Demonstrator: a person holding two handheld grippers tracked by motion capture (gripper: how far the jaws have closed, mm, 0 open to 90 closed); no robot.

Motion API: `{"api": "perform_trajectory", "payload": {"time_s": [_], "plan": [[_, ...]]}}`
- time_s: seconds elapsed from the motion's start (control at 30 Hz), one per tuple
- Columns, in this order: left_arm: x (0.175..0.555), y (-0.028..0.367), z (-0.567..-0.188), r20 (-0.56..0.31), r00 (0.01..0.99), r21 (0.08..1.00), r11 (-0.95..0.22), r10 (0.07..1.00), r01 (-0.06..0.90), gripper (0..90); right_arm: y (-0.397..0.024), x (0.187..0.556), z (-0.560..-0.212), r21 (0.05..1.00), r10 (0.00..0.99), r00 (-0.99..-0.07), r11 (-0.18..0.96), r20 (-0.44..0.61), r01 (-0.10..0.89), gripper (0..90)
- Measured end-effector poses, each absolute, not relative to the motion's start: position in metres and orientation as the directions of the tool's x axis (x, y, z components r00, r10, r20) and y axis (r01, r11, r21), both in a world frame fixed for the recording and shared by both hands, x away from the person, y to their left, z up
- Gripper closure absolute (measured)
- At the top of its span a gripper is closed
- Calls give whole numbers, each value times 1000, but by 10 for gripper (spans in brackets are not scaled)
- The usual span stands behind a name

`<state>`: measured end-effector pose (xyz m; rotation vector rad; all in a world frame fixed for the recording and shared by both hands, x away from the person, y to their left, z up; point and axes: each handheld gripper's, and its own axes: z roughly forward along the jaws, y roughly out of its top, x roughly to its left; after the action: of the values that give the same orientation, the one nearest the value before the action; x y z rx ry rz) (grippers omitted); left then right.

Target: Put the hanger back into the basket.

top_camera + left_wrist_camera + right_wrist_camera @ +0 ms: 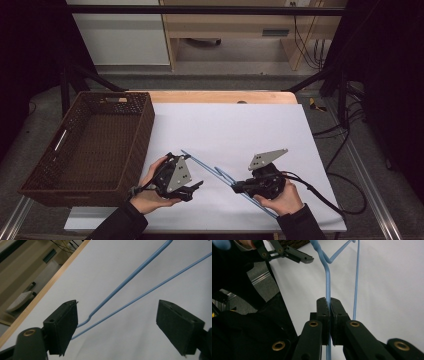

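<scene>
A blue wire hanger is seen lying on the white sheet of the tabletop, clenched along one arm by the right tongs. The left tongs are held released above its thin wires, beside a brown wicker basket.

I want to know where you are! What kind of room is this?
Probably a lab or workshop set up for recording. A black frame spans the table, cables trail on the floor, and the right gripper clamps a blue hanger.
</scene>
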<state>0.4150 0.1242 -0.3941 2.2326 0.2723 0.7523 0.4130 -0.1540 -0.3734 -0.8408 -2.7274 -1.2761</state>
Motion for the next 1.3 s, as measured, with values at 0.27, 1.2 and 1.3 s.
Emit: {"api": "perform_trajectory", "payload": {"time_s": [0.27,1.2,1.3], "plan": [[412,115,-402,523,784,655,-746,334,-119,315,-153,413,-374,703,458,-853,520,251,486,879],[410,96,-417,700,683,516,-810,209,-281,806,-149,412,-379,698,420,-859,520,293,493,878],[408,97,-416,718,671,489,-821,186,-295,820,-150,412,-379,699,423,-858,519,290,492,878]]}}
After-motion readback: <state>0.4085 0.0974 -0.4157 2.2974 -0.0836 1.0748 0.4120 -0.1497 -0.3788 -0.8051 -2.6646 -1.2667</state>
